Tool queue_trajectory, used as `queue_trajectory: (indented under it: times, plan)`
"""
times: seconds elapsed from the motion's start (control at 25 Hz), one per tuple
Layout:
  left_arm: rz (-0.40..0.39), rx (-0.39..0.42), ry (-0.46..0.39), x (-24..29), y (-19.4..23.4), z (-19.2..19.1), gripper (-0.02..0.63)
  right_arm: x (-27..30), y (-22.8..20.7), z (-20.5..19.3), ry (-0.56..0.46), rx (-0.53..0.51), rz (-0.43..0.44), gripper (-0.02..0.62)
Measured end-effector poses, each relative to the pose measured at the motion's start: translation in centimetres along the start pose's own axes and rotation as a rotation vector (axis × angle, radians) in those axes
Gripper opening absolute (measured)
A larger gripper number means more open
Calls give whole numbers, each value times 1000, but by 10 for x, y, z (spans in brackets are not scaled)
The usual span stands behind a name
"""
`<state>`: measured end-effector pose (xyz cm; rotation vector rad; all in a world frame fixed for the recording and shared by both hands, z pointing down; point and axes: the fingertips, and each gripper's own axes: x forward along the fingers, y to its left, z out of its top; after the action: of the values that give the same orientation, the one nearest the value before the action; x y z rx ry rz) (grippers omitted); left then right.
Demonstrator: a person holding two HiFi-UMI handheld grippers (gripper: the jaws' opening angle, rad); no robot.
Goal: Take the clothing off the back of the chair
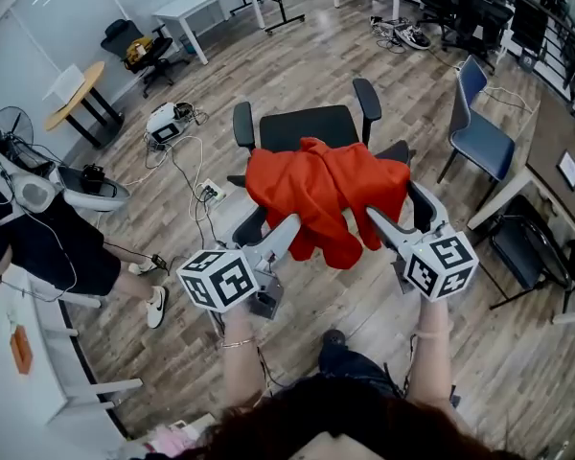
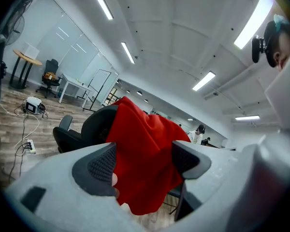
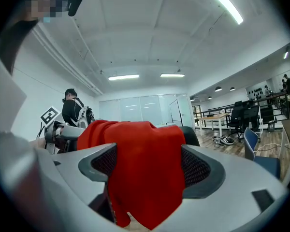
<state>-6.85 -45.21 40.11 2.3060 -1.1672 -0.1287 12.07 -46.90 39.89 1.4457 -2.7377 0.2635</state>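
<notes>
Red-orange clothing (image 1: 321, 195) hangs in loose folds over the back of a black office chair (image 1: 302, 125), which stands on a wood-plank floor (image 1: 268, 65) and faces away from the viewer. The cloth covers the top of the backrest and droops down its near side, between the chair's two armrests.

Seen from the head view, two grey hand-held grippers reach toward the garment from below, one to each side of its hanging edge. Each carries a white cube with black square markers.

The left gripper (image 2: 144, 159) has its jaws spread wide. In its own view the red cloth fills the gap between the two dark ribbed pads, but neither pad presses on it.

The right gripper (image 3: 150, 164) is equally wide open, with the cloth showing between its pads and nothing clamped.

A blue chair (image 1: 479, 137) stands to the right, and a person in dark clothes (image 1: 38, 238) sits at far left.
</notes>
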Motion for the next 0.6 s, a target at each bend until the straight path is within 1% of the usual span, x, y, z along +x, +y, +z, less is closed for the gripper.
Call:
queue_trajectory:
  times: [0.12, 0.36, 0.6]
  plan:
    - [-18, -3, 3, 4, -4, 1, 357, 5, 9, -1, -3, 15, 43, 362]
    - [-76, -16, 3, 10, -15, 2, 357, 7, 29, 4, -52, 75, 131, 362]
    - [-119, -24, 5, 19, -25, 1, 356, 11, 54, 3, -32, 78, 230, 364]
